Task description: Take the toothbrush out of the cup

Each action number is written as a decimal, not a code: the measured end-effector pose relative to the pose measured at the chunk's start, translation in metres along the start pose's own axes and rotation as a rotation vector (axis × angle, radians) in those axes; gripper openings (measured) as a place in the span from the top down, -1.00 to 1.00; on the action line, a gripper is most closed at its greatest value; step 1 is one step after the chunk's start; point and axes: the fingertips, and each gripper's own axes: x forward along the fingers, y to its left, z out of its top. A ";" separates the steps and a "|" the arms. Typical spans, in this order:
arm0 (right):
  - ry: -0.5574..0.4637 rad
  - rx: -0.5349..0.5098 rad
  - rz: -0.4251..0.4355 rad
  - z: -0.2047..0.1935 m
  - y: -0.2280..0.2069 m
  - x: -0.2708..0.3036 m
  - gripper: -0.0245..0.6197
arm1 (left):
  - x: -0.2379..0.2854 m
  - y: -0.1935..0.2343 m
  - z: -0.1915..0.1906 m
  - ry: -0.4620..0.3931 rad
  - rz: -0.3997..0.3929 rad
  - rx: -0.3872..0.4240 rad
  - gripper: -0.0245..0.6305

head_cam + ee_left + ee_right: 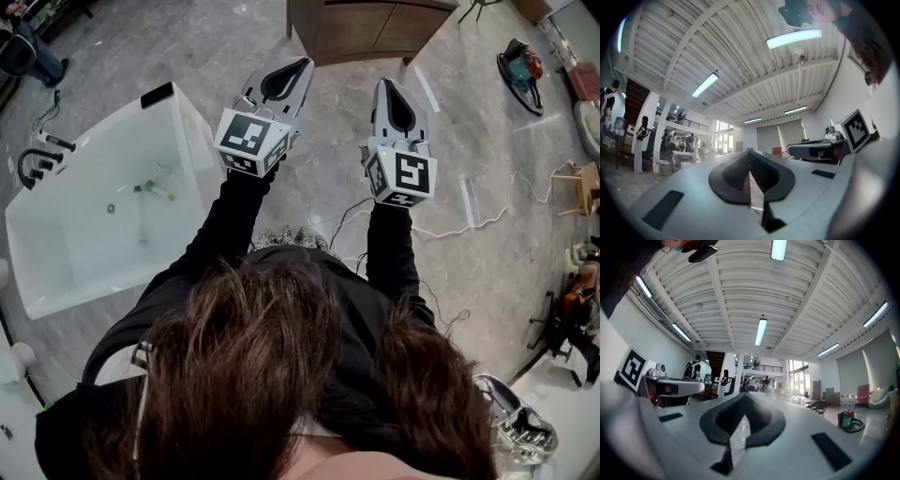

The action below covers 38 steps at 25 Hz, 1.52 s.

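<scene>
Jaws of the left gripper pressed together tip to tip, dark pads meeting along one thin seam, nothing between them. Same for the right gripper: jaws fully closed, nothing gripped. In the head view, both grippers held out side by side over a grey marbled floor, left one toward 11 o'clock, right one toward 1 o'clock, each pointing away from the body and carrying a cube with black-and-white square markers at its near end. Black sleeves reaching forward from brown hair at 6 o'clock. White rectangular basin at 9 o'clock, well apart from both grippers, with a black faucet on its far left edge. Lying on the basin's bottom, a slim green-and-white item readable as the toothbrush; just beside it, toward 6 o'clock, a clear shape, too small to tell whether cup or not. Brown wooden cabinet at 12 o'clock. Thin white cable trailing across the floor at 3 o'clock. In both gripper views, cameras tipped slightly upward: ribbed white ceiling with long strip lights, large open hall beyond, a few distant people standing.
</scene>
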 end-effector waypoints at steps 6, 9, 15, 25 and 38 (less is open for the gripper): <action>0.003 0.001 -0.001 -0.001 0.001 -0.001 0.91 | -0.002 0.000 -0.005 0.013 0.001 -0.020 0.90; 0.003 0.004 0.013 -0.001 0.004 -0.001 0.91 | -0.004 0.001 -0.005 0.014 0.003 -0.018 0.90; 0.018 0.014 0.055 -0.008 0.008 0.001 0.91 | 0.001 -0.004 -0.007 0.013 -0.006 -0.024 0.90; 0.041 0.084 0.071 -0.020 0.002 0.005 0.91 | 0.007 -0.008 -0.009 0.020 -0.008 -0.019 0.90; 0.048 0.090 0.134 -0.029 -0.015 0.008 0.91 | 0.026 -0.011 -0.014 0.018 0.017 -0.029 0.90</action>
